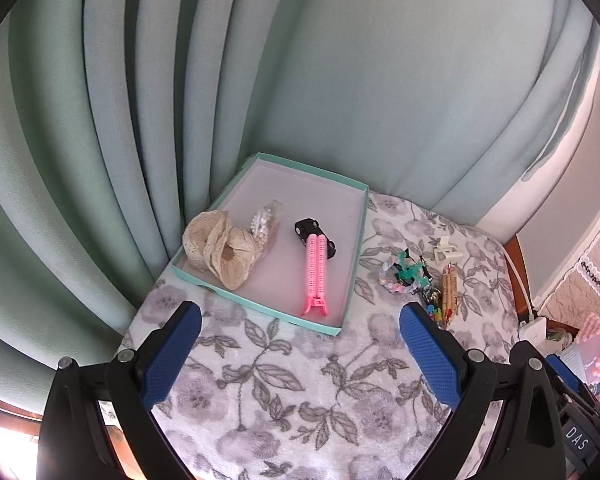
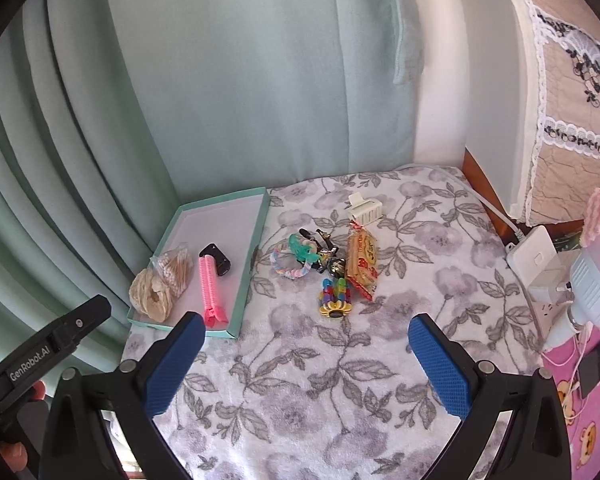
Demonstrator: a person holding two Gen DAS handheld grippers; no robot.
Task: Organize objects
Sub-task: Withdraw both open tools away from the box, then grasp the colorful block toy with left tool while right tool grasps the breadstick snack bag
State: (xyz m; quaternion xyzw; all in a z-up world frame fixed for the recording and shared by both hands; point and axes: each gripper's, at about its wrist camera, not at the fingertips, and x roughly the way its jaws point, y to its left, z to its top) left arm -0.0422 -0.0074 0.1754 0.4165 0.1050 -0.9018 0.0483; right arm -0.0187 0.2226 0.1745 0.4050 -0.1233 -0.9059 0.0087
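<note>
A teal tray lies on a floral cloth. In it are a pink hair clip, a black toy car, a beige scrunchie and a bag of cotton swabs. To its right lie a pastel braided ring, a snack packet, a white claw clip and a colourful beaded toy. My left gripper and right gripper are both open and empty above the cloth, short of the objects.
Pale green curtains hang behind the tray. A white power strip with plugs sits at the right edge of the cloth. The left gripper's handle shows at the lower left of the right wrist view.
</note>
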